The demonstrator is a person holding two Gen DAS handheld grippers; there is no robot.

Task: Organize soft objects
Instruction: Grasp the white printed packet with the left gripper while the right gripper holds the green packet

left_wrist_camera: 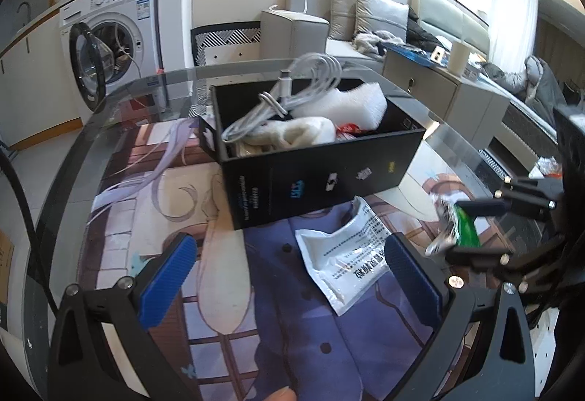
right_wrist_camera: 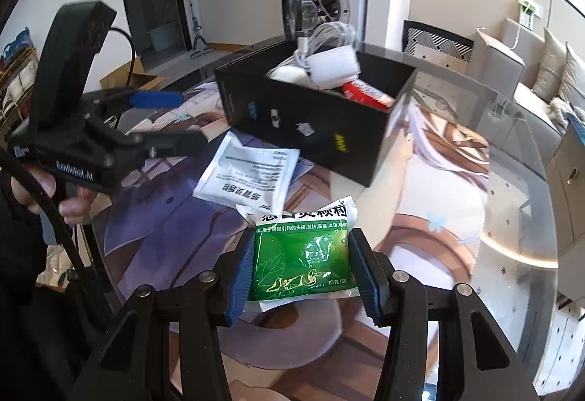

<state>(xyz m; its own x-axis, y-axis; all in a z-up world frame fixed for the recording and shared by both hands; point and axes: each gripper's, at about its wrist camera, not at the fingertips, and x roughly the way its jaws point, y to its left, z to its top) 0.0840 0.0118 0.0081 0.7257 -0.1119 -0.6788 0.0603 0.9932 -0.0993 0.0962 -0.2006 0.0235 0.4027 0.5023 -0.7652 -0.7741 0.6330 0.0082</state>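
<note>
My right gripper (right_wrist_camera: 301, 269) is shut on a green and white sachet (right_wrist_camera: 303, 254), held by its two side edges just above the mat. In the left wrist view that sachet (left_wrist_camera: 464, 229) shows at the right, between the right gripper's fingers (left_wrist_camera: 482, 207). A second, white sachet (left_wrist_camera: 351, 254) (right_wrist_camera: 248, 174) lies flat on the mat in front of the black box (left_wrist_camera: 318, 178) (right_wrist_camera: 310, 130). The box holds a white cable (left_wrist_camera: 292, 86), white foam (left_wrist_camera: 351, 101), a pale cloth (left_wrist_camera: 296, 130) and a red packet (right_wrist_camera: 365, 92). My left gripper (left_wrist_camera: 290, 276) (right_wrist_camera: 179, 121) hangs open above the white sachet.
A round glass table (left_wrist_camera: 146, 86) carries a printed mat (left_wrist_camera: 153, 203). Beyond it stand a washing machine (left_wrist_camera: 109, 35) with its door open, a chair (left_wrist_camera: 226, 39), a sofa (left_wrist_camera: 365, 17) and a low cabinet (left_wrist_camera: 438, 90). A hand (right_wrist_camera: 69, 203) grips the left tool.
</note>
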